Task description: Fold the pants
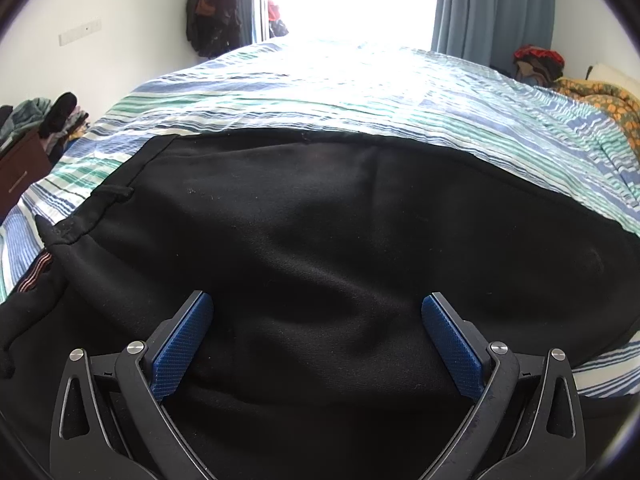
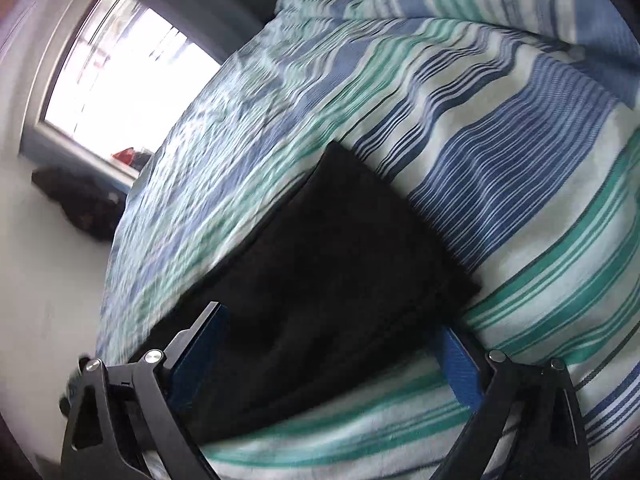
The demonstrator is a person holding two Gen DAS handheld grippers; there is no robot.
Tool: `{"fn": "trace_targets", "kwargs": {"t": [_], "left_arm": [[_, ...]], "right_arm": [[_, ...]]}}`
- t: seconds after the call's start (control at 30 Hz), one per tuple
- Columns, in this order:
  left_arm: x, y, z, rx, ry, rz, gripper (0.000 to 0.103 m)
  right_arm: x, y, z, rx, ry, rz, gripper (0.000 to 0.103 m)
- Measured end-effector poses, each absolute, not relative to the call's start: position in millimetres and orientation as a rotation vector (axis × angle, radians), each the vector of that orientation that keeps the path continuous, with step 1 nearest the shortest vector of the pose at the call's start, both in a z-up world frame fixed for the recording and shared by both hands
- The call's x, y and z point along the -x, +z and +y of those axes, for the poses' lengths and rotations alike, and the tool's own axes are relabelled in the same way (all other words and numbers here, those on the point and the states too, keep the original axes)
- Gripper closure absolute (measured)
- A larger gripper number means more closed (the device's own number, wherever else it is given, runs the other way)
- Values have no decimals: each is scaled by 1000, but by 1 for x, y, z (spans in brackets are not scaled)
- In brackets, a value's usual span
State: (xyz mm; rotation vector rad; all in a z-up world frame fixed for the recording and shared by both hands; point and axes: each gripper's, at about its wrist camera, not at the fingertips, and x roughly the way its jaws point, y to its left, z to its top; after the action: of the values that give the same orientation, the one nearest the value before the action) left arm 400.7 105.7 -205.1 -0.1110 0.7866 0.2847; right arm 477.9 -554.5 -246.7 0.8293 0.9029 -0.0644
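Observation:
Black pants [image 1: 320, 220] lie spread on a bed with a blue, green and white striped cover [image 1: 360, 92]. In the left wrist view the waistband end with a belt loop [image 1: 120, 194] is at the left, and my left gripper [image 1: 316, 304] hovers open just over the cloth, blue pads wide apart, nothing pinched. In the right wrist view a leg end of the pants [image 2: 340, 248] lies flat on the striped cover [image 2: 520, 200]. My right gripper [image 2: 332, 320] is open and straddles that leg, its pads apart from the cloth.
A bright window with blue curtains [image 1: 492, 4] is beyond the bed. Dark clothes hang on the wall [image 1: 214, 12]. A brown cabinet [image 1: 20, 172] with piled clothes stands at the left. An orange patterned blanket [image 1: 600, 100] lies at the bed's far right.

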Motion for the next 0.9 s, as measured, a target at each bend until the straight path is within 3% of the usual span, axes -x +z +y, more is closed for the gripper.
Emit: {"fn": "trace_targets", "kwargs": {"t": [0.03,0.07,0.13,0.17,0.37,0.57,0.7,0.8,0.9], "left_arm": [[-401,-205,106,110,285,786,1],[-401,-205,106,110,285,786,0],[-400,-205,106,111,285,783,1],[-400,-205,106,111,285,782,1],[-400,-207,104,100,291,787,1],[-402,-208,102,81,304,799,1],[-403,-208,100,64,313,810,1],[-407,-208,97,43,321,828,1],[-410,-207,90,-2,338,849,1]], "right_arm": [[-483,-249,-559,-860,-96,882,7],[-485,-246,-560,-868,-124,865,15],[-491,-239,-561,-858,-146,832,60],[-491,-237,-560,-856,-146,823,96],[-478,-166,-501,-524,151,749,97],[-341,-94,-374,148,597,679,97],[-226,-130,-371,297,687,760,96],[-216,-177,-424,270,528,880,89],[-241,-203,-478,4,495,970,89]]}}
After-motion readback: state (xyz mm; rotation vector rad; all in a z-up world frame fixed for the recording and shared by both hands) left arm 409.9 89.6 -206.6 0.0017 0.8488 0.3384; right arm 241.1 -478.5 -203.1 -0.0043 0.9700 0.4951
